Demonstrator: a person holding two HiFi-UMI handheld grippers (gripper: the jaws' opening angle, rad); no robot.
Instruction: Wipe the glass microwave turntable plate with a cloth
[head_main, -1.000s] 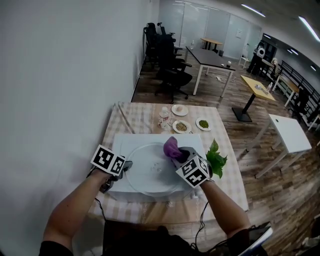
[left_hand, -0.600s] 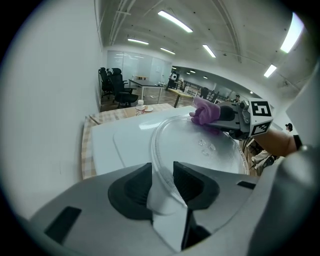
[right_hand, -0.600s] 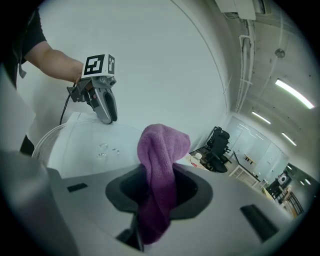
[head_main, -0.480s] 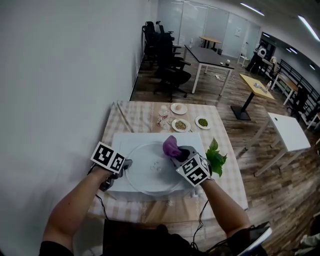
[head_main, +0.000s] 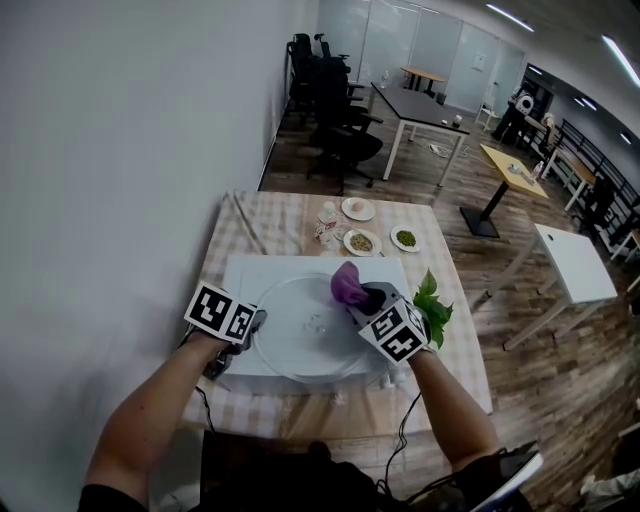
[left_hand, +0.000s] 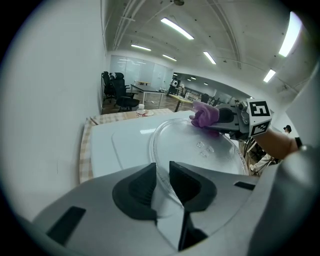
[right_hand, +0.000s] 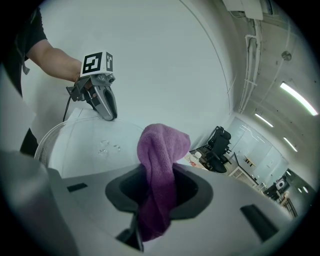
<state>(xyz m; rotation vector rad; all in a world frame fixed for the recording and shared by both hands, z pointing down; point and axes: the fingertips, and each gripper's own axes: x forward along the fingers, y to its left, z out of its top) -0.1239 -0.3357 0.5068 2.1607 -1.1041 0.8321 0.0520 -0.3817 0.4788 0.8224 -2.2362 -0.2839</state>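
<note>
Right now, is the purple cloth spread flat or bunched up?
Bunched up. The purple cloth is a crumpled wad pinched by the right gripper, poking up past its jaws at the far rim of the glass plate.

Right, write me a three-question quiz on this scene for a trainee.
1. What do the right tongs hold?
2. True or false: the plate lies on a white board.
3. How many small dishes stand beyond the plate? A two, B three, C five.
Key: 1 a purple cloth; 2 true; 3 B.
</note>
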